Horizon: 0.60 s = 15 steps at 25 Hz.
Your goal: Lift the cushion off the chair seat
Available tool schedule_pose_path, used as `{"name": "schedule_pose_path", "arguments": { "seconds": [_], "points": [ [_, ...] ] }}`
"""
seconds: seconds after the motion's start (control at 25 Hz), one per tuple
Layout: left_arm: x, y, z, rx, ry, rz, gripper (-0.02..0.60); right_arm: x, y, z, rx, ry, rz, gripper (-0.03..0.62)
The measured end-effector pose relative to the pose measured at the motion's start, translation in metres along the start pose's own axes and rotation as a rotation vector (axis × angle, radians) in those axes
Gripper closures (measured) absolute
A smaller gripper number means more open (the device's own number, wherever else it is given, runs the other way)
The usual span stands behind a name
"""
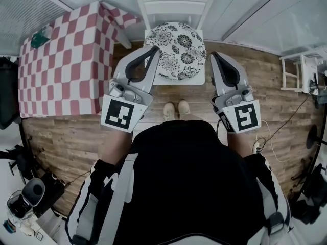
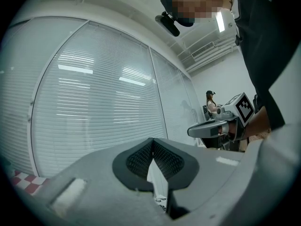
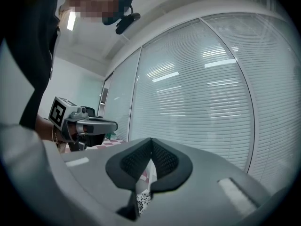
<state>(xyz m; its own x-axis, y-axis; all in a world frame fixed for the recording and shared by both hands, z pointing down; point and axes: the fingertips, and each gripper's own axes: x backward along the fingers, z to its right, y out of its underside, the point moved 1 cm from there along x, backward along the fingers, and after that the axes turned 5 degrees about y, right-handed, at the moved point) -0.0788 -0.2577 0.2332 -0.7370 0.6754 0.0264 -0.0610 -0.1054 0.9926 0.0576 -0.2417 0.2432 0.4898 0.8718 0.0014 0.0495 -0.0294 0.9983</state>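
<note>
A round cushion (image 1: 177, 50) with a black-and-white flower print lies on the seat of a white chair (image 1: 173, 6) at the top middle of the head view. My left gripper (image 1: 155, 48) is shut and empty, its tip over the cushion's left edge. My right gripper (image 1: 212, 54) is also shut and empty, just right of the seat. Both are held level. In the left gripper view the jaws (image 2: 152, 140) meet, and a sliver of the cushion (image 2: 161, 202) shows below them. The right gripper view shows the same closed jaws (image 3: 151, 140) over a sliver of cushion (image 3: 142, 200).
A table with a red-and-white checked cloth (image 1: 61, 60) stands left of the chair. At the right stand a small white rack (image 1: 299, 73) and cables (image 1: 278, 131) on the wood floor. The person's shoes (image 1: 175, 109) are just before the chair. Glass walls with blinds (image 2: 94, 112) stand behind.
</note>
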Motion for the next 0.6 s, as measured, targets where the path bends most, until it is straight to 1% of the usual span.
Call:
{"name": "schedule_pose_path", "arguments": {
  "seconds": [0.12, 0.24, 0.48, 0.6],
  "points": [
    [-0.006, -0.001, 0.003, 0.007, 0.001, -0.007, 0.578, -0.005, -0.007, 0.002, -0.012, -0.019, 0.003, 0.596],
    [-0.011, 0.001, 0.007, 0.017, -0.011, -0.009, 0.578, -0.004, -0.004, 0.008, 0.009, -0.036, 0.008, 0.596],
    [-0.018, 0.015, 0.009, 0.032, -0.021, -0.042, 0.578, -0.006, 0.008, 0.011, -0.014, -0.060, -0.040, 0.595],
    [-0.020, 0.023, 0.009, 0.040, -0.020, -0.052, 0.578, -0.007, 0.018, 0.010, -0.015, -0.085, -0.060, 0.596]
  ]
}}
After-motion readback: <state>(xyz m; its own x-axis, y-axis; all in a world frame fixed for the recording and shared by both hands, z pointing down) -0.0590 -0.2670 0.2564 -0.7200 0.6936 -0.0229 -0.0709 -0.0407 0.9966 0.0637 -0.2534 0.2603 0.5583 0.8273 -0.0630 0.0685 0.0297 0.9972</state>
